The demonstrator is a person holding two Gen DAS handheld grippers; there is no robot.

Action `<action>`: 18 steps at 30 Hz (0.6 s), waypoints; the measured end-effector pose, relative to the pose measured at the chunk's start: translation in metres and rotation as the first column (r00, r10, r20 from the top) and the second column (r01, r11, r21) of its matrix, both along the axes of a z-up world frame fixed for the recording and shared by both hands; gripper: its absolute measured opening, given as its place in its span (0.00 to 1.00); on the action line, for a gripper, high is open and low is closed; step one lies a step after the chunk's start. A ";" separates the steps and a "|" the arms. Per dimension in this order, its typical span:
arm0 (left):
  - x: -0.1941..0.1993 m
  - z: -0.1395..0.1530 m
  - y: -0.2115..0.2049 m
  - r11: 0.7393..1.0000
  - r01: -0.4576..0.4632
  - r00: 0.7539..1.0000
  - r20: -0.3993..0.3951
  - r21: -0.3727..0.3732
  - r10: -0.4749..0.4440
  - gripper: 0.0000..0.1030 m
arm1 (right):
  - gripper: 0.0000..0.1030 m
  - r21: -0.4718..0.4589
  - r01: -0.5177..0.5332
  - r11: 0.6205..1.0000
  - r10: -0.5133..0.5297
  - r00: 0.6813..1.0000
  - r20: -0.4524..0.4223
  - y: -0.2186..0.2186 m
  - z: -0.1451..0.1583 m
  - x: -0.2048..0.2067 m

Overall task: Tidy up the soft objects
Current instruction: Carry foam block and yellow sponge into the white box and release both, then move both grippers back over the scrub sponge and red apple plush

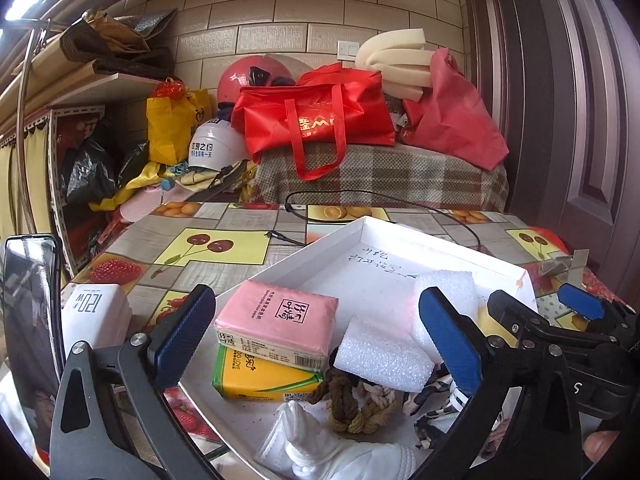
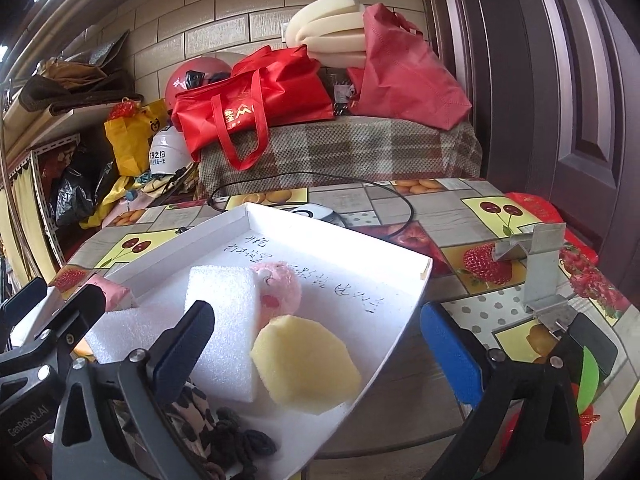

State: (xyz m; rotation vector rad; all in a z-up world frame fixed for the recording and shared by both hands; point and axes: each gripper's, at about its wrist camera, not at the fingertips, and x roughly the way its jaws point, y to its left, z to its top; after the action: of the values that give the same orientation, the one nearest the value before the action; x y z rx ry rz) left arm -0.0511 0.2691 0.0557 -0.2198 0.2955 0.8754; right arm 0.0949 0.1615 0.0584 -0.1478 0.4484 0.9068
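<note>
The left gripper [image 1: 320,344] stands wide open over the near end of a white tray [image 1: 404,240], with nothing clamped between its blue pads. Between its fingers — but touched by neither — lies a pink tissue pack [image 1: 276,322] stacked on a yellow pack [image 1: 260,378]. Just beyond the right finger sit two white foam blocks, one [image 1: 382,356] low and close, the other [image 1: 448,300] upright behind it. Below the fingers, nearest the camera, lie a brown braided rope [image 1: 346,408], a white glove [image 1: 320,452] and a bit of spotted cloth [image 1: 430,394]. Left of the gripper, off the tray, a white charger box [image 1: 96,316] rests on the fruit-print tablecloth [image 1: 208,248].

The right gripper [image 2: 320,352] is also wide open and holds nothing. It hangs over the tray's right corner [image 2: 424,268], its left finger above the tray and its right finger out past the rim, over the tablecloth. Between the fingers sits a yellow sponge [image 2: 306,364], free of both pads. Ahead of the left finger stands a white foam block [image 2: 224,320], with a pink plush toy [image 2: 280,292] just behind it and touching it. Under the left finger lie leopard-print cloth [image 2: 192,404] and a dark hair tie [image 2: 244,440]. To the right of the gripper, a bent metal bracket [image 2: 540,276] stands on the tablecloth.

Beyond both tools a black cable [image 2: 320,178] loops across the table, and a red bag [image 1: 316,116] sits further back on a checked cover.
</note>
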 end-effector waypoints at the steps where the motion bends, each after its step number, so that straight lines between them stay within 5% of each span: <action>1: -0.001 0.000 0.000 1.000 -0.003 1.000 0.002 -0.003 0.003 1.00 | 1.00 -0.001 0.001 1.000 -0.001 1.000 0.005 0.000 0.000 -0.001; 18: -0.014 -0.001 -0.008 0.999 -0.033 0.999 0.029 -0.019 0.034 1.00 | 1.00 0.034 0.049 0.998 -0.053 0.992 0.111 -0.017 0.006 -0.020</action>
State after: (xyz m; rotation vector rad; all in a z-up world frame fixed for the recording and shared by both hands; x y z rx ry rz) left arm -0.0650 0.2614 0.0547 -0.2553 0.2732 0.9019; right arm 0.0752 0.1442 0.0643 -0.1571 0.3323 0.8504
